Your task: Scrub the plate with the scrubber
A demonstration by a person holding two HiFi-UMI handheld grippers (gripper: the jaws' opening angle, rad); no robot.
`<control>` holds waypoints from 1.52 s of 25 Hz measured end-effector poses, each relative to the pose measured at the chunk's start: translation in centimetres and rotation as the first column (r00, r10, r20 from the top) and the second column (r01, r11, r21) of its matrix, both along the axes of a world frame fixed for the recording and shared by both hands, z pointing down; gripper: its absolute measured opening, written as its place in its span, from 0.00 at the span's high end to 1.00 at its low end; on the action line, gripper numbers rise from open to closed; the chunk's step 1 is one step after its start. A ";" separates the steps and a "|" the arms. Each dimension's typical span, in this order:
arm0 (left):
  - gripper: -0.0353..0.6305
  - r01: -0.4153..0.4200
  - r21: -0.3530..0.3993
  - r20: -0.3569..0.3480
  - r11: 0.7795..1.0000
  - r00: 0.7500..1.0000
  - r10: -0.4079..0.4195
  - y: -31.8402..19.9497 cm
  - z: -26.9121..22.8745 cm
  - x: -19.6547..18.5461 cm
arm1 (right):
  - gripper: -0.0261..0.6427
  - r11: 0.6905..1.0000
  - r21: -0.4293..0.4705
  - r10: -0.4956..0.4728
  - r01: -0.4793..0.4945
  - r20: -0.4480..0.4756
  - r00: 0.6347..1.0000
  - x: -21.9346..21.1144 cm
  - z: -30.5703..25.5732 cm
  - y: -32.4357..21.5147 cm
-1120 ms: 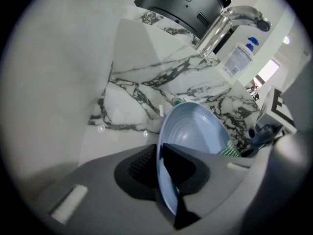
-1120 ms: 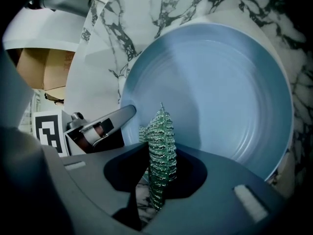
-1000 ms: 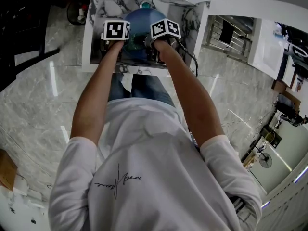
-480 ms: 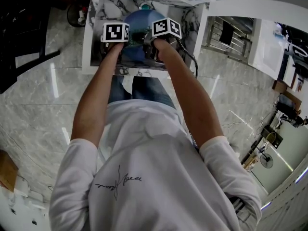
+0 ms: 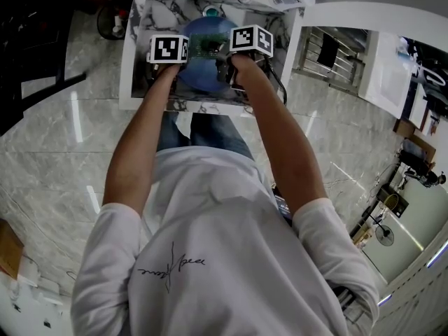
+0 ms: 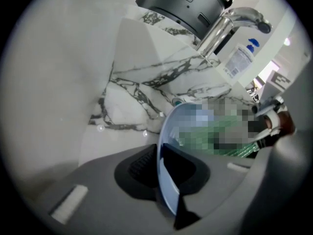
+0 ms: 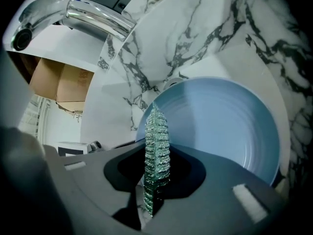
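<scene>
As you held it in the marble sink (image 7: 220, 33), the blue plate (image 7: 225, 126) sat tilted.
Your left gripper (image 6: 164, 182) kept its fingers clamped on the rim; your right gripper (image 7: 156, 192) pinched the green scrubber (image 7: 157, 155) between its fingers, just beside the plate's face.

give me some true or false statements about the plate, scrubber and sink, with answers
1. The left gripper grips the plate by its rim. True.
2. The right gripper is empty. False: it is shut on the green scrubber.
3. The plate is red. False: it is blue.
4. A faucet reaches over the sink. True.
</scene>
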State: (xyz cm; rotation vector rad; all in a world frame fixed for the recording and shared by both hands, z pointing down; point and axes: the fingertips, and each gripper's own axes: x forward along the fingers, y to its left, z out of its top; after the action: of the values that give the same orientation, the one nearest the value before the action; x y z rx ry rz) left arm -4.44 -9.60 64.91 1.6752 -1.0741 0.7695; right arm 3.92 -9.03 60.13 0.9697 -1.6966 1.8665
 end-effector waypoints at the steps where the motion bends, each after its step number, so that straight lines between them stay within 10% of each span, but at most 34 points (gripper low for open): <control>1: 0.81 0.001 0.000 0.000 1.000 1.000 -0.001 0.0 0.0 0.0 | 0.86 1.000 0.014 0.010 -0.010 -0.004 1.000 0.1 0.0 -0.4; 38: 0.81 0.019 -0.006 -0.027 1.000 0.999 -0.019 0.2 -0.1 0.1 | 0.86 0.996 0.084 -0.012 0.019 -0.084 0.996 1.3 1.6 -2.1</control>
State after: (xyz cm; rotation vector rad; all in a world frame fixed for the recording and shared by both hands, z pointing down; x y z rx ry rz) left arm -4.33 -9.42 64.81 1.6635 -1.0668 0.7351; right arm 5.18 -11.13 61.77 1.0498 -1.7411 1.7314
